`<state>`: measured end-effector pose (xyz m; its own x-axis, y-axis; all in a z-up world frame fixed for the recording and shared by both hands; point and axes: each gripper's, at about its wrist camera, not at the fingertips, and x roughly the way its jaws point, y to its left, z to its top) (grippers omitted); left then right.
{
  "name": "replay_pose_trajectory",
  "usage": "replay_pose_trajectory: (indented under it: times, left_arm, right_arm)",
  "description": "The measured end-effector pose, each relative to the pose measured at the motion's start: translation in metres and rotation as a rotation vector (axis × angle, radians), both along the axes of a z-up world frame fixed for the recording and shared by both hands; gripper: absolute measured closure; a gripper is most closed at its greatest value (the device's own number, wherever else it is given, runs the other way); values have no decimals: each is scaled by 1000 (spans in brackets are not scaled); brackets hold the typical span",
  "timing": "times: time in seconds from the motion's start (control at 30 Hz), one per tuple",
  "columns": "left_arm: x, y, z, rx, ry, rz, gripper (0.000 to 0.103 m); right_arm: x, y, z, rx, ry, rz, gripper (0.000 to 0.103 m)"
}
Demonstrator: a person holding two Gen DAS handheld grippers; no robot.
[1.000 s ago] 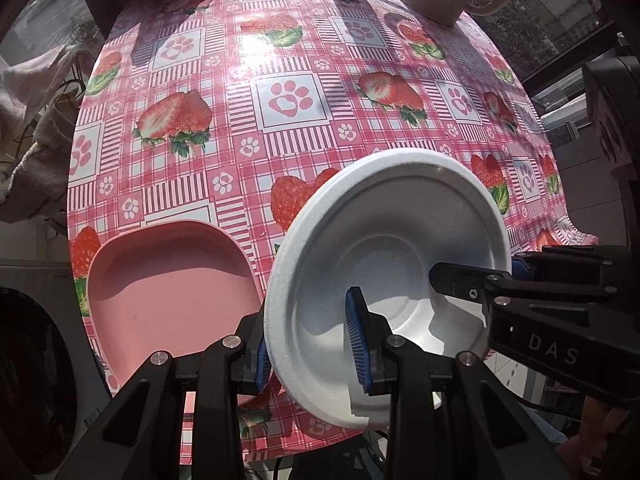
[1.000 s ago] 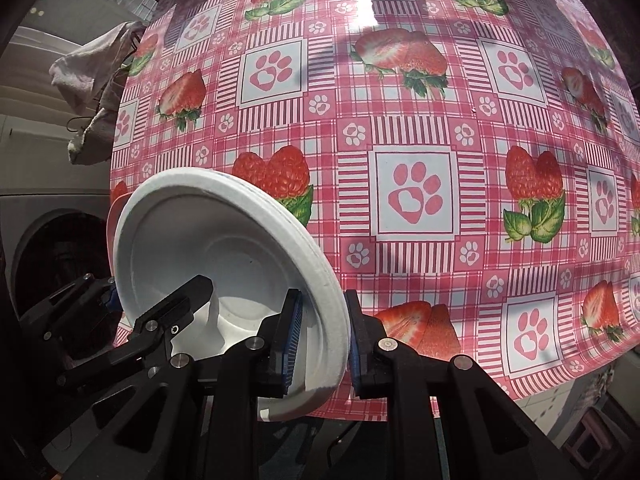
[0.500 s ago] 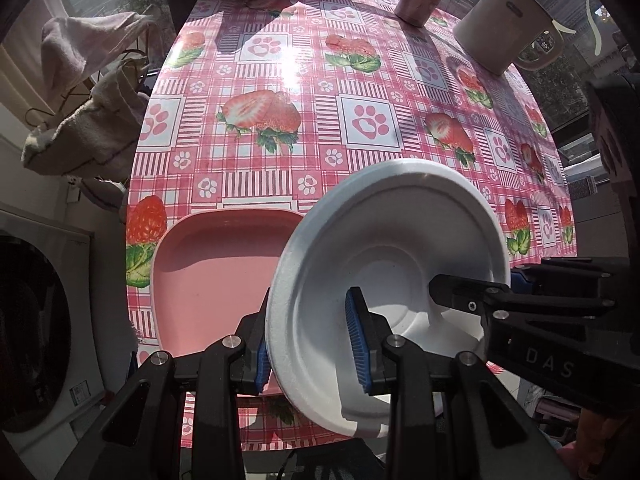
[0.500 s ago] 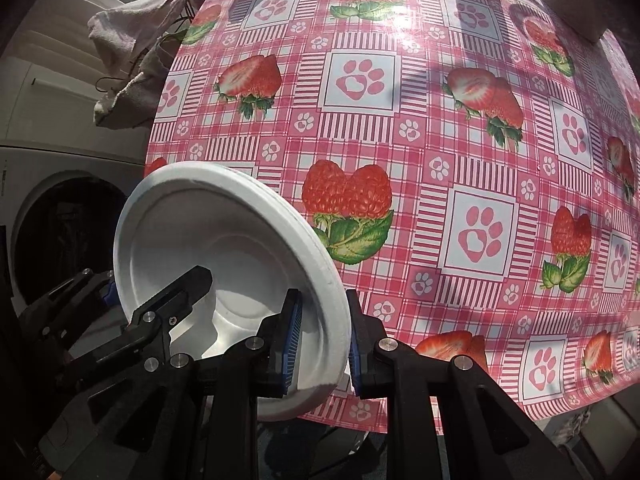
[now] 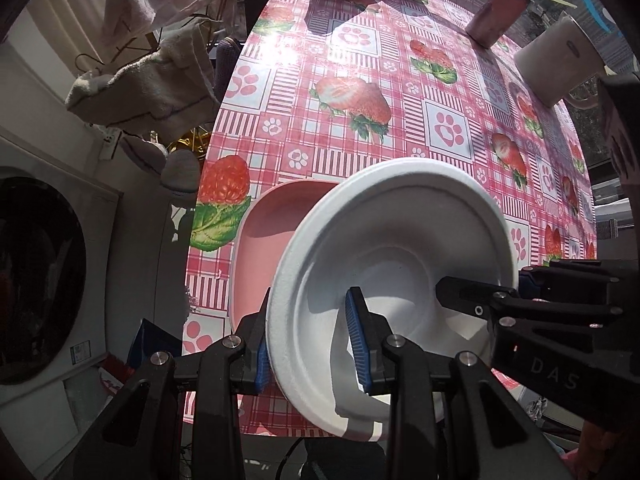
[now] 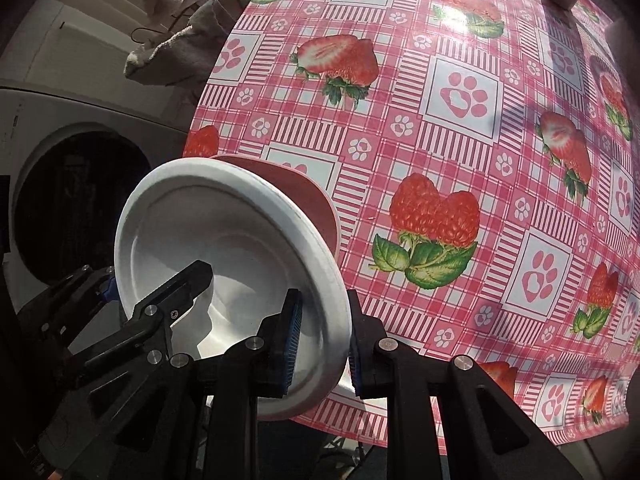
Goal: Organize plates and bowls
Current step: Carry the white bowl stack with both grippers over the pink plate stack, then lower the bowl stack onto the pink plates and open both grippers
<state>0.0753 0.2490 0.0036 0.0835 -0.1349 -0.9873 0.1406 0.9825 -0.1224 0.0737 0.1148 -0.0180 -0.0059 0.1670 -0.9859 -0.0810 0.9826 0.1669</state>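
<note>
A white paper bowl [image 5: 384, 240] hangs above the table, gripped on opposite sides of its rim. My left gripper [image 5: 310, 340] is shut on the near-left rim, one blue pad inside the bowl and one outside. My right gripper [image 6: 322, 340] is shut on the opposite rim of the same white bowl [image 6: 224, 240]; its black fingers [image 5: 480, 300] reach in from the right in the left wrist view. Directly under the bowl lies a pink square plate [image 5: 264, 248] near the table's left edge, mostly covered; its rim [image 6: 312, 196] peeks out behind the bowl.
The table wears a pink strawberry and paw-print cloth [image 6: 460, 160]. At its far side stand a white mug [image 5: 560, 64] and a pink can [image 5: 500, 8]. Towels [image 5: 160, 72] hang off the left edge above a front-loading washer [image 5: 36, 280].
Both grippers have carried the white bowl leftward across the table, rolling as they went. The pink plate, earlier beside the bowl, now lies beneath it.
</note>
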Motion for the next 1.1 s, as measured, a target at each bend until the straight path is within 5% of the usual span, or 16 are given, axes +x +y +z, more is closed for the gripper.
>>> replay_pose_trajectory:
  times: [0.67,0.97,1.07,1.1]
  left_arm:
    - [4,15,-26,35,44,33,68]
    - [-1,15,-18,47,-30,36,51]
    - [1,15,-14,148,-45,40,50]
    - [1,16,-13,165,-50,45,49]
  right_arm:
    - [25,31,-37,-27,58,32,81]
    - [14,30,-37,-36,47,51,80]
    - [12,27,-33,-37,31,44,65]
    - [11,26,-29,-40,20,42,50]
